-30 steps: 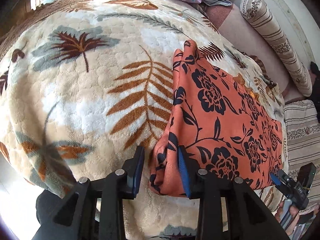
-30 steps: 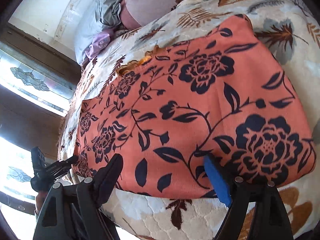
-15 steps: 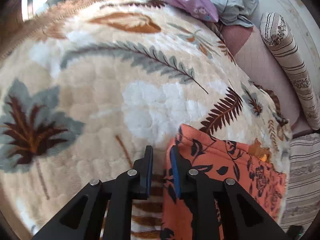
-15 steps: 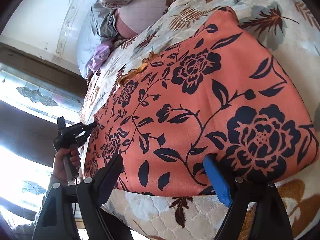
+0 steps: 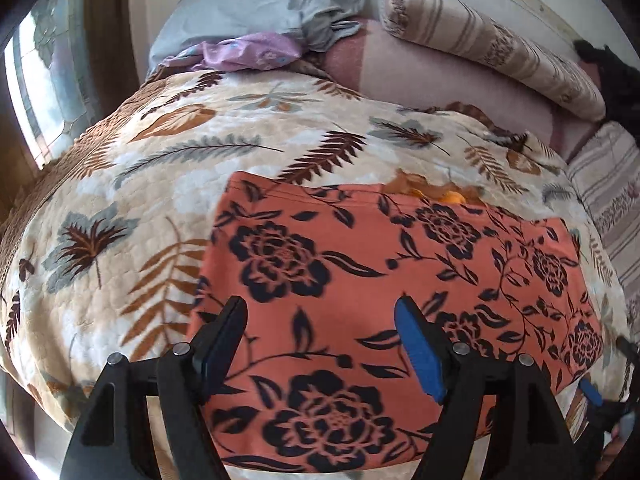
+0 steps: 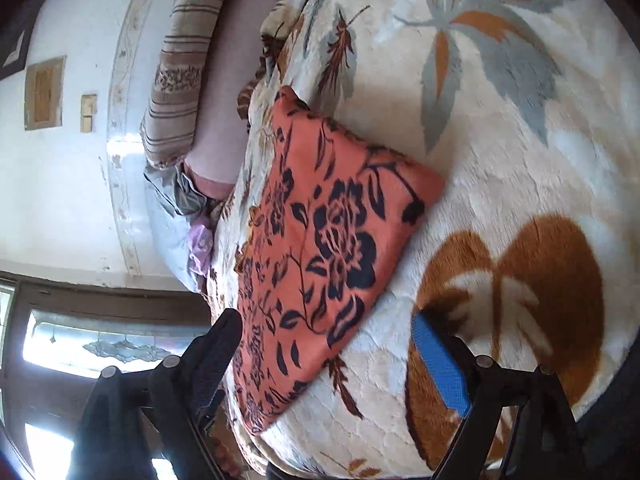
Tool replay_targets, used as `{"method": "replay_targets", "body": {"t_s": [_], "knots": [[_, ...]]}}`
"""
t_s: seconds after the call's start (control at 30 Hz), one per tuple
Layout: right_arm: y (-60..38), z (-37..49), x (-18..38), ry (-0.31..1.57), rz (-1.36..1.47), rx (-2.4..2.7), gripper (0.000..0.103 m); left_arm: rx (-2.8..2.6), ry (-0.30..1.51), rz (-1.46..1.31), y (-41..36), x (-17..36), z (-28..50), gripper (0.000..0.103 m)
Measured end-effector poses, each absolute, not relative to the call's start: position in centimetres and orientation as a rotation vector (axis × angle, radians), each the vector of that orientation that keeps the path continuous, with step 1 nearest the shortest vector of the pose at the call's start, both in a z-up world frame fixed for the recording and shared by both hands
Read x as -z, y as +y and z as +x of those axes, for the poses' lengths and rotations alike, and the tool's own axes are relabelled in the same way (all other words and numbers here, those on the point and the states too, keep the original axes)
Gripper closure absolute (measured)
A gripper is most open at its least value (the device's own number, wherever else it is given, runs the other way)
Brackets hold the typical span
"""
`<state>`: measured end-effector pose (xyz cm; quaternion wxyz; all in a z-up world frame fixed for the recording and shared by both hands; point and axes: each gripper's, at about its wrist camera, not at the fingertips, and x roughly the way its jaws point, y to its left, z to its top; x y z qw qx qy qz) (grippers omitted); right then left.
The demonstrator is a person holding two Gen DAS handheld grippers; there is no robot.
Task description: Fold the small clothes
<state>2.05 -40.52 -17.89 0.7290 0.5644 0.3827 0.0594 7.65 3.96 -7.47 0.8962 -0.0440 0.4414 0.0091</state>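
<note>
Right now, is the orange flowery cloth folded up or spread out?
Folded. The orange cloth lies flat as a neat rectangle on the blanket, with a thick doubled edge.

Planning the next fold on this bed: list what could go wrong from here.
1. The orange black-flowered cloth lies near the edge of the plush leaf-print blanket; a tug might slide it off.
2. Both the left gripper, jaws just opened, and the right gripper are open and hold nothing, so a loose layer may shift.
3. Closing on the cloth might pinch the soft blanket beneath too.
</note>
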Motion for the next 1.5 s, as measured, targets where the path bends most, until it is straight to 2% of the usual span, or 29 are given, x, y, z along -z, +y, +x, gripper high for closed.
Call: {"method": "replay_targets", "body": {"t_s": [0.17,0.2,0.23,0.3,0.4,0.43,0.47,0.5,0.57,0.6,0.63,0.67,0.7,0.73,0.9,1.0,1.1,1.2,1.3,1.33,1.37,1.4,1.5], "knots": [[-41.5,5.3,18.5,0.842,1.299,-0.079,0.015,-0.010,0.976,-0.036,-0.4,10.0,8.9,0.026],[-41.3,5.9,18.1,0.842,1.266,-0.084,0.020,-0.017,1.015,-0.020,-0.8,10.9,9.4,0.026],[-41.2,6.2,18.0,0.850,1.239,-0.082,0.038,-0.031,1.049,0.000,-1.1,11.6,9.7,0.026],[-40.7,6.6,18.1,0.876,1.218,-0.074,0.062,-0.041,1.025,-0.006,-1.2,11.0,9.3,0.026],[-40.5,6.5,18.0,0.875,1.163,-0.067,0.061,-0.013,0.976,-0.047,-1.2,9.4,8.6,0.026],[-40.4,6.6,18.2,0.885,1.158,-0.062,0.048,-0.021,0.954,-0.049,-1.2,9.1,8.5,0.026],[-40.4,6.7,18.4,0.869,1.171,-0.076,0.038,-0.027,0.948,-0.046,-1.4,9.3,8.6,0.023],[-40.4,6.7,18.4,0.852,1.170,-0.077,0.033,-0.022,0.970,-0.029,-1.7,10.1,8.9,0.020],[-40.2,7.2,18.2,0.859,1.152,-0.060,0.032,-0.009,1.061,0.037,-2.4,13.1,10.1,0.016],[-40.2,7.5,18.2,0.855,1.148,-0.063,0.032,-0.015,1.007,0.052,-2.5,13.1,9.8,0.013],[-40.2,8.0,18.2,0.857,1.139,-0.070,0.035,-0.018,1.014,0.055,-2.6,13.1,9.9,0.013],[-40.1,8.5,18.2,0.880,1.119,-0.070,0.045,-0.016,1.023,0.045,-2.5,13.0,10.0,0.013],[-40.0,8.9,18.1,0.907,1.097,-0.060,0.082,-0.008,1.032,0.032,-2.3,13.0,10.2,0.013],[-39.9,9.2,17.7,0.914,1.066,-0.049,0.084,0.003,1.034,0.026,-2.2,13.0,10.2,0.013],[-33.7,10.8,8.4,0.837,0.685,-0.110,0.084,0.076,1.010,-0.089,-0.1,11.7,9.7,0.015],[-26.9,11.3,2.9,0.766,0.489,-0.219,0.086,0.045,0.935,-0.280,4.3,9.3,8.6,0.015],[-18.5,10.4,0.0,0.718,0.328,-0.360,0.086,-0.046,0.850,-0.418,10.2,7.3,6.6,0.015],[-10.9,10.2,2.3,0.790,0.236,-0.482,0.086,-0.086,0.821,-0.565,15.7,6.8,4.6,0.015],[-5.5,11.0,10.5,0.982,0.179,-0.559,0.083,-0.037,0.825,-0.679,18.8,7.3,3.7,0.015],[-4.9,11.5,13.8,1.097,0.219,-0.562,0.082,-0.005,0.837,-0.705,19.2,7.5,3.9,0.015],[-5.2,11.5,15.4,1.110,0.297,-0.575,0.080,0.034,0.851,-0.730,19.5,7.8,4.0,0.015],[-5.8,11.2,15.2,1.062,0.332,-0.568,0.081,0.072,0.860,-0.757,19.6,7.9,4.1,0.015],[-6.2,11.8,14.7,1.093,0.360,-0.578,0.082,0.168,0.868,-0.827,19.1,7.9,5.2,0.015]]}}
